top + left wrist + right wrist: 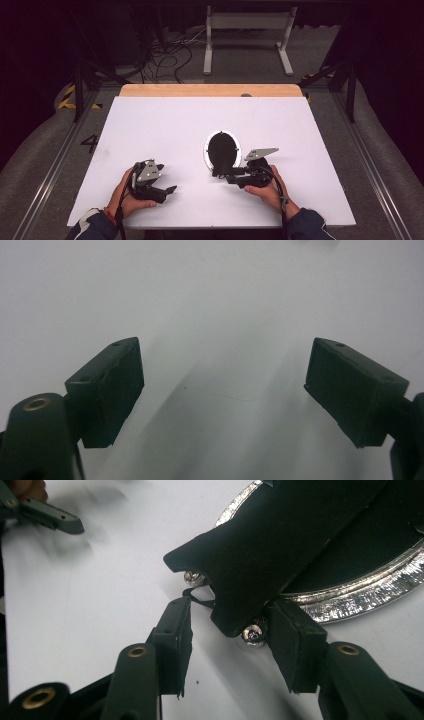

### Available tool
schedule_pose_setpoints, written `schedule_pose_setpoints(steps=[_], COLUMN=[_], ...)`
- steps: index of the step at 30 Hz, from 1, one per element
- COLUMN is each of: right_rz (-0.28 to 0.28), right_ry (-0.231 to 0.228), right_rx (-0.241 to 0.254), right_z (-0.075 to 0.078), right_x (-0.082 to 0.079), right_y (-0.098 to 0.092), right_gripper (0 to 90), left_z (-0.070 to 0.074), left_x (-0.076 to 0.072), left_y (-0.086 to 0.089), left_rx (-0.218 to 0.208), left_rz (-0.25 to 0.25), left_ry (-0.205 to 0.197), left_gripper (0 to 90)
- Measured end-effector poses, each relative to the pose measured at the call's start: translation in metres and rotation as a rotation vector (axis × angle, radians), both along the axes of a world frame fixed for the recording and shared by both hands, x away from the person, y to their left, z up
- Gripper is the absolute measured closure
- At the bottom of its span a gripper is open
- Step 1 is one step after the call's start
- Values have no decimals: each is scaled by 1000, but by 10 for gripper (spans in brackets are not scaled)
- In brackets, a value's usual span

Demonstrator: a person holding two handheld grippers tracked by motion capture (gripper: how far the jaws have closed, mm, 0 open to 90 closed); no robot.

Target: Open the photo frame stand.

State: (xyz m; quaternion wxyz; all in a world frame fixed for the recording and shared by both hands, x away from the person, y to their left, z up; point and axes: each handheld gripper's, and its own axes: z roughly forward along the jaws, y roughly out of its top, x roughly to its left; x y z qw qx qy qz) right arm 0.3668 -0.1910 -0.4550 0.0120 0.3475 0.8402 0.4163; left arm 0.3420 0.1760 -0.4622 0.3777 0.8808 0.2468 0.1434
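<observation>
Both grippers gape empty: left gripper [167, 191] idle, right gripper [227, 630] straddling the oval mirror's [222, 150] stiff, likely fragile black stand [260, 555]; grip there.

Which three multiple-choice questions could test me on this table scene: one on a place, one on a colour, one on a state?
1. Where does the oval frame lie on the white table?
A) at the near left corner
B) just ahead of the right tongs
C) on the far wooden edge

2. What colour is the rim of the frame?
A) silver
B) red
C) yellow

3. How do the left tongs stand?
A) shut on the frame
B) shut on a cable
C) open, with nothing between

Answers: 1 B, the right tongs reach its black flap; 2 A, the rim glints silver; 3 C, bare table shows between the pads.
</observation>
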Motion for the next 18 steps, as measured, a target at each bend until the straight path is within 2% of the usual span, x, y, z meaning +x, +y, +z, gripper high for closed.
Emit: schedule_pose_setpoints(steps=[10,18], right_rz=[-62,-78], right_ry=[107,145], right_rx=[123,176], right_z=[-2,-5], right_x=[13,19], right_y=[-8,-5], right_gripper=[578,569], left_z=[-2,-2], left_x=[0,1], left_y=[-2,-3], left_rx=[11,13], left_rz=[-5,-8], left_ry=[6,9], left_gripper=[161,160])
